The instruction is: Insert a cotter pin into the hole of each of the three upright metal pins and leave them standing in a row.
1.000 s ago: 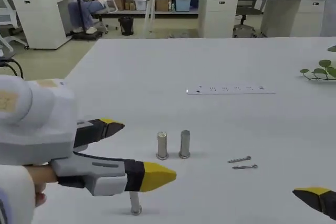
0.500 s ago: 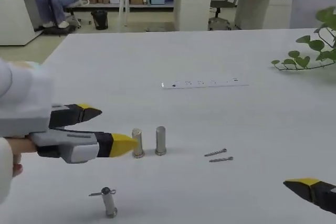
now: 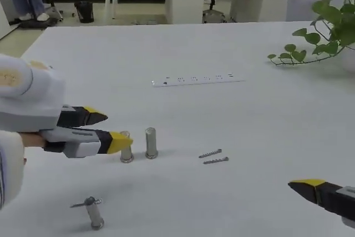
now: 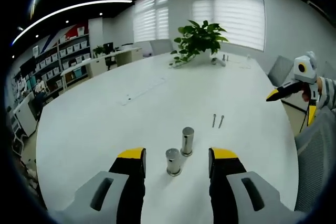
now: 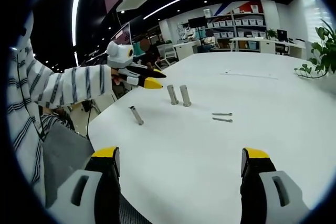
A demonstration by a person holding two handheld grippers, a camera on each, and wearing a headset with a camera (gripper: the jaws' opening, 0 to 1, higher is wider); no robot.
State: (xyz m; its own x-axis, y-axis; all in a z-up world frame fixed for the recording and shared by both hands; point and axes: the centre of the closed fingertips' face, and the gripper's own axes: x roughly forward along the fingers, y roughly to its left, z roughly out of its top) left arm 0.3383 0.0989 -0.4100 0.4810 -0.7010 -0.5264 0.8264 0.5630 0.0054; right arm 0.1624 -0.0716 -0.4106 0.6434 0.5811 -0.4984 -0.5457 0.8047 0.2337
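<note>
Jaws apart, the left gripper (image 3: pixel 117 129) lines up on the nearer upright pin (image 4: pixel 173 161), its yellow tip half hiding that pin in the head view; a second upright pin (image 4: pixel 187 140) stands just beside. The right gripper (image 5: pixel 179 153), cut off at the head view's corner, hangs wide open over bare table (image 3: pixel 249 120). Well apart, a third pin (image 3: pixel 95 216) carries a cotter pin (image 3: pixel 83 204); two loose cotter pins (image 3: pixel 211 153) lie near the pair.

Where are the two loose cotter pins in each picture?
Head view: loose cotter pins just right of centre, right of the two bare upright pins.
Left gripper view: cotter pins right of centre, beyond that pair.
Right gripper view: cotter pins near centre, right of that pair.
Shared landmark: that upright pair.
</note>
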